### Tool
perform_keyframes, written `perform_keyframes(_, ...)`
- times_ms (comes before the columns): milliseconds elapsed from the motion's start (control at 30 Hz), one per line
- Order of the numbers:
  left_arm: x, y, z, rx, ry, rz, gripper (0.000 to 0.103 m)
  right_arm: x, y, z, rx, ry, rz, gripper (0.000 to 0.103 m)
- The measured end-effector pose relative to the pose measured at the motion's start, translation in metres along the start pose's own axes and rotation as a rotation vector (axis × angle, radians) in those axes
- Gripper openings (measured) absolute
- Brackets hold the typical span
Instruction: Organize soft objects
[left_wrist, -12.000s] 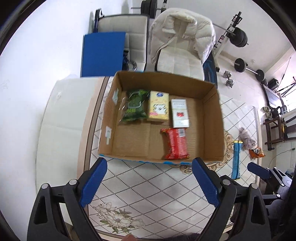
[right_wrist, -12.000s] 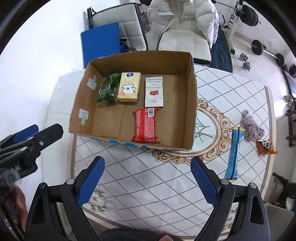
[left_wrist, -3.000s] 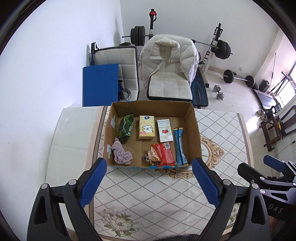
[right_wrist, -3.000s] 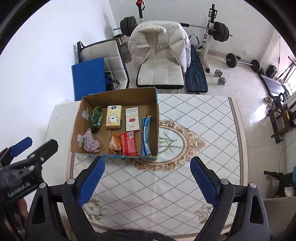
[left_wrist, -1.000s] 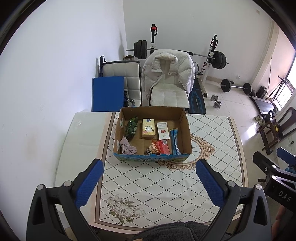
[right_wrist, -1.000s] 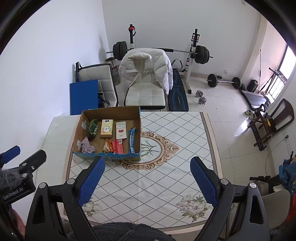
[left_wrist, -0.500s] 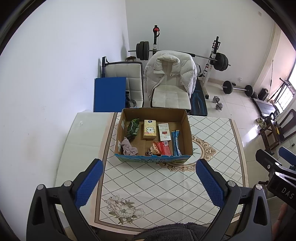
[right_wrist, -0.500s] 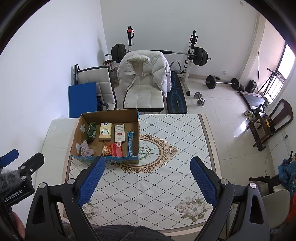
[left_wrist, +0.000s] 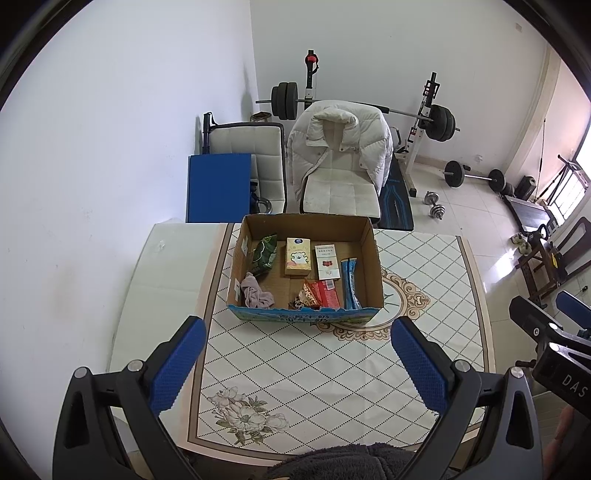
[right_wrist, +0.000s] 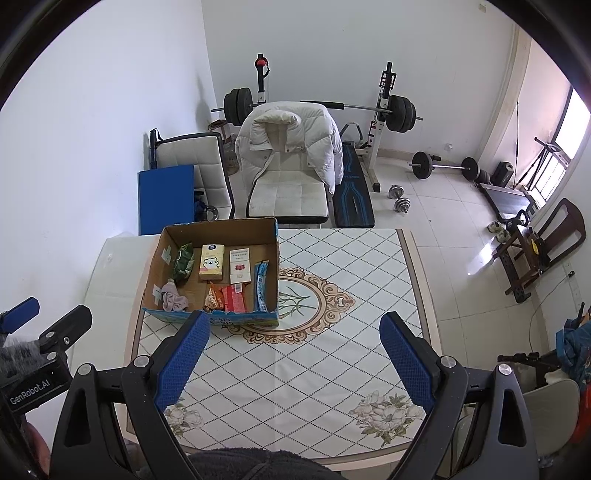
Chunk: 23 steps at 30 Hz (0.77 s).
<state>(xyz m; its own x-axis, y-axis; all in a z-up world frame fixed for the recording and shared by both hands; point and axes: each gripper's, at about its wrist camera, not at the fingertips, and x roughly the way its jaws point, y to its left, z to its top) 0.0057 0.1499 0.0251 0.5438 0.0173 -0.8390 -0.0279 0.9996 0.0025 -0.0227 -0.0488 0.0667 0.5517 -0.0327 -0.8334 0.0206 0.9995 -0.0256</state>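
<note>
A cardboard box (left_wrist: 364, 226) stands on the far left part of the patterned table (left_wrist: 424, 280); it also shows in the right wrist view (right_wrist: 221, 224). In it lie a green packet (left_wrist: 265, 254), a yellow tissue pack (left_wrist: 297, 257), a white pack (left_wrist: 326, 261), a blue stick pack (left_wrist: 350, 282), a red packet (left_wrist: 328, 294), an orange snack bag (left_wrist: 307, 295) and a pink cloth (left_wrist: 255, 292). My left gripper (left_wrist: 295, 363) is open and empty, high above the table's near side. My right gripper (right_wrist: 295, 354) is open and empty, beside it to the right.
A white chair with a puffy jacket (left_wrist: 341, 155) and a blue board (left_wrist: 218, 187) stand behind the table. A barbell rack (right_wrist: 321, 105) and dumbbells (right_wrist: 399, 199) are on the floor further back. A dark wooden chair (right_wrist: 543, 247) stands at the right.
Both grippers have risen and drawn back from the table. Since 12 s ago, the blue stick pack, pink cloth and orange bag have come off the table into the box.
</note>
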Motion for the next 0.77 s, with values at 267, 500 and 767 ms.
perform_keyframes(267,0.0005,-0.0004,-0.0032,-0.007,-0.005,0.001,0.103,-0.0020,0.0026,-0.0002,-0.003,-0.001,0.003,0.095)
perform_keyframes(500,0.0002,0.0002,-0.0034,-0.010,-0.007,-0.002,0.103,-0.0025,0.0026,-0.0008,-0.004,-0.002,0.003,0.095)
perform_keyframes(767,-0.0017,-0.0028,-0.0040,-0.011,-0.007,0.000,0.103,-0.0030,0.0028,-0.0009,-0.001,-0.001,0.005,0.095)
